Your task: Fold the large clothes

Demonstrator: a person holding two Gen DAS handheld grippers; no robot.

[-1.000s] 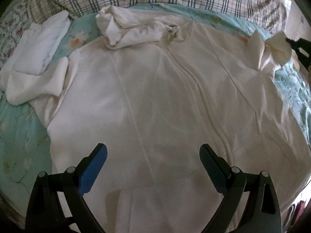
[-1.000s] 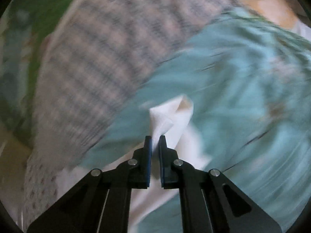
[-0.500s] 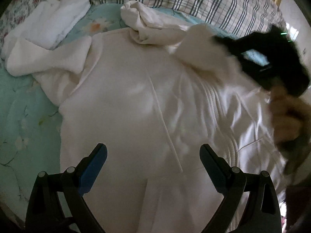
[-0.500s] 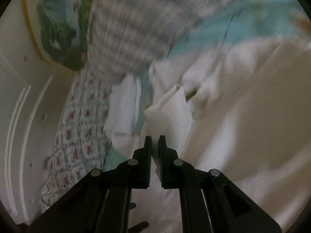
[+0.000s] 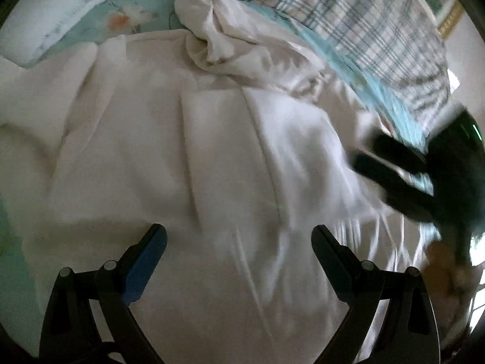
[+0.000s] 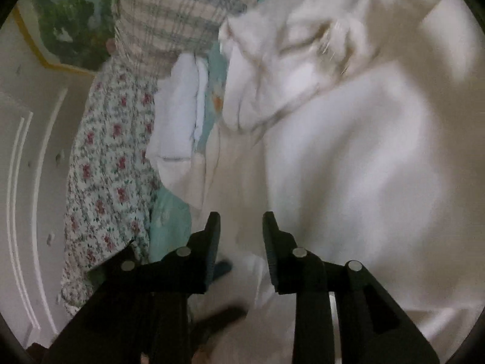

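Left gripper [image 5: 239,239]: jaws wide apart, nothing between, hovering just above the white jacket [image 5: 188,157], which lies spread flat on the bed under & ahead of it. Right gripper [image 6: 241,224]: jaws opening, nothing between the pads, jacket cloth right below. Ahead-right of left gripper, the folded-in sleeve [image 5: 303,139]. Further out, bunched hood [image 5: 218,30]. Beyond that, teal sheet [image 5: 142,15], then plaid pillow [image 5: 348,15] at far edge.

We count one white hooded jacket [image 5: 188,163], one folded white towel [image 6: 178,118], one plaid quilt [image 5: 357,21], one floral pillow [image 6: 106,163], and two grippers: left [image 5: 239,239], right [image 6: 239,227].
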